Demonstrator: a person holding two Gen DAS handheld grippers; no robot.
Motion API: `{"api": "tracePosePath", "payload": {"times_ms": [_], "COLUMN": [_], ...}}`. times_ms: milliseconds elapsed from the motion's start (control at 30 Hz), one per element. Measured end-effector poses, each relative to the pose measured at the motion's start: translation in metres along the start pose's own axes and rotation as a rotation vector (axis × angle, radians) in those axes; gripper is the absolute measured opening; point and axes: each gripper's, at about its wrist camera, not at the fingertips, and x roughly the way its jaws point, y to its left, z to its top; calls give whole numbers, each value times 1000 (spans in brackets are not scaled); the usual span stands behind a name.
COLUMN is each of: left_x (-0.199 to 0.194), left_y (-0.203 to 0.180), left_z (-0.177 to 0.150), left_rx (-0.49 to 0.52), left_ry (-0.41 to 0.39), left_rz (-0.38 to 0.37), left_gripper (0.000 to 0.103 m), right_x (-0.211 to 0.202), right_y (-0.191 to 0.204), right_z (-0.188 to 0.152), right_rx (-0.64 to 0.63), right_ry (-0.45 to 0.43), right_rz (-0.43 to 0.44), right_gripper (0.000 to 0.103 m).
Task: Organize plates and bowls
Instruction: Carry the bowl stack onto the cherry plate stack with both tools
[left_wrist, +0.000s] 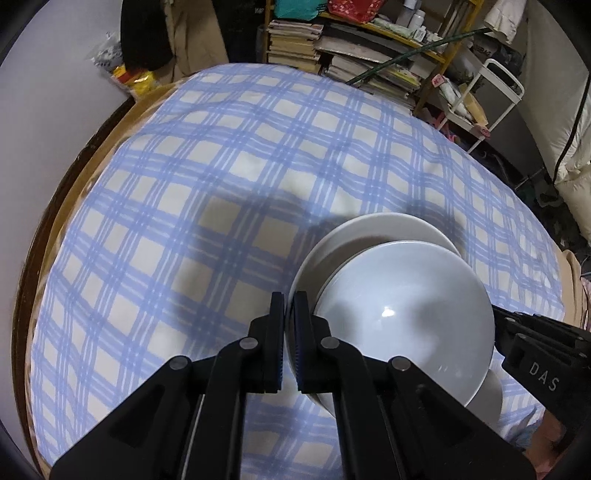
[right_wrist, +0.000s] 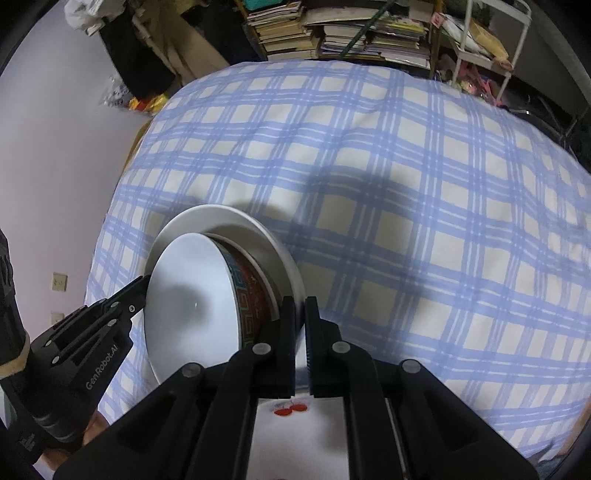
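A white bowl (left_wrist: 406, 306) with a red and teal patterned outside (right_wrist: 247, 295) sits in a wider white plate (left_wrist: 369, 229), lifted above the blue plaid tablecloth (left_wrist: 221, 166). My left gripper (left_wrist: 290, 317) is shut on the plate's left rim. My right gripper (right_wrist: 300, 325) is shut on the plate's right rim (right_wrist: 291, 280). In the left wrist view the right gripper (left_wrist: 535, 343) comes in from the right. In the right wrist view the left gripper (right_wrist: 110, 314) comes in from the left. The bowl is empty.
The round table's wooden edge (left_wrist: 55, 229) shows at the left. Behind the table stand shelves of stacked books (left_wrist: 332, 48) and a white metal rack (left_wrist: 491, 99). A white item with red cherries (right_wrist: 291, 410) lies under my right gripper.
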Motion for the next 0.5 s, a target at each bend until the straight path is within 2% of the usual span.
{"api": "tracePosePath", "payload": {"times_ms": [233, 500], "left_x": [-26, -77], "left_y": [-8, -15], "left_z": [0, -4], "left_rx": [30, 48], "left_ry": [-20, -66], "left_rz": [17, 42], "left_gripper": [2, 2], "right_x": [-25, -71], "right_y": [3, 16], "right_z": [-3, -12], "right_rx": [8, -7], "right_ry": [-7, -47], "right_rz": [3, 14], "right_gripper": [9, 9]}}
